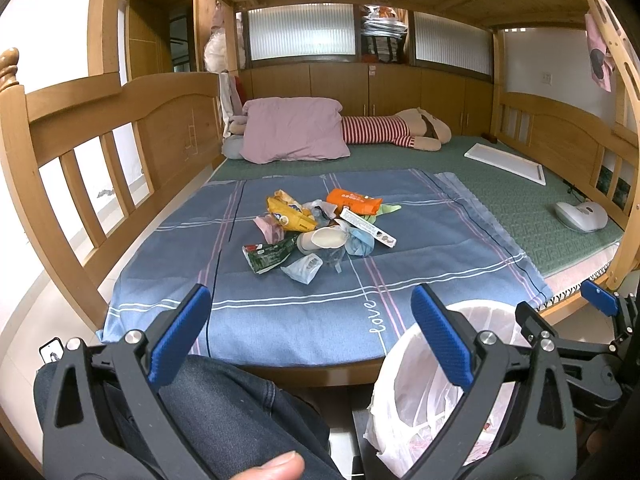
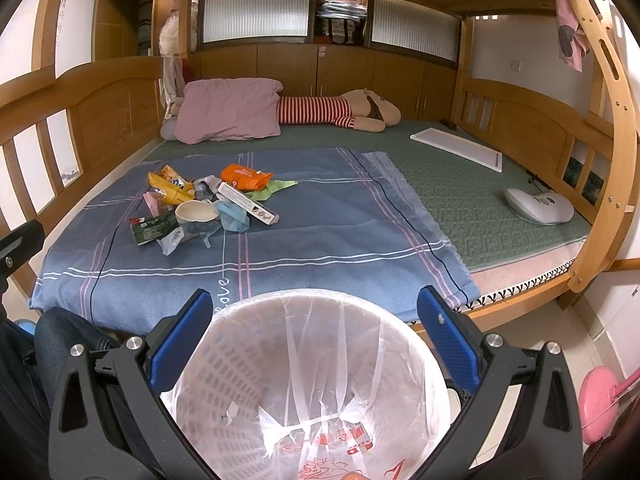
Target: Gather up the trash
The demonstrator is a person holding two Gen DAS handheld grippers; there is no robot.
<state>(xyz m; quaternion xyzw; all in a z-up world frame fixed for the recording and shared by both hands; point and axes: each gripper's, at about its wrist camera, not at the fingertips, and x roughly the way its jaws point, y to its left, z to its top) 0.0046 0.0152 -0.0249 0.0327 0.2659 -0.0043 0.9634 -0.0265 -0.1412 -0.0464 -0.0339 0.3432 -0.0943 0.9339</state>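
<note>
Trash (image 1: pixel 316 232) lies heaped on the blue plaid sheet (image 1: pixel 420 280) near the middle of the bed: an orange packet (image 2: pixel 244 176), a yellow wrapper (image 1: pixel 286 214), a green wrapper (image 1: pixel 268 256), a white cup (image 2: pixel 196 212) and a long white box (image 2: pixel 248 202). Left tongs (image 1: pixel 312 336) hang wide open and empty over a knee in jeans (image 1: pixel 224 400). Right tongs (image 2: pixel 314 336), equally wide and empty, straddle the lined wastebasket (image 2: pixel 312 372) at the bed's near edge.
</note>
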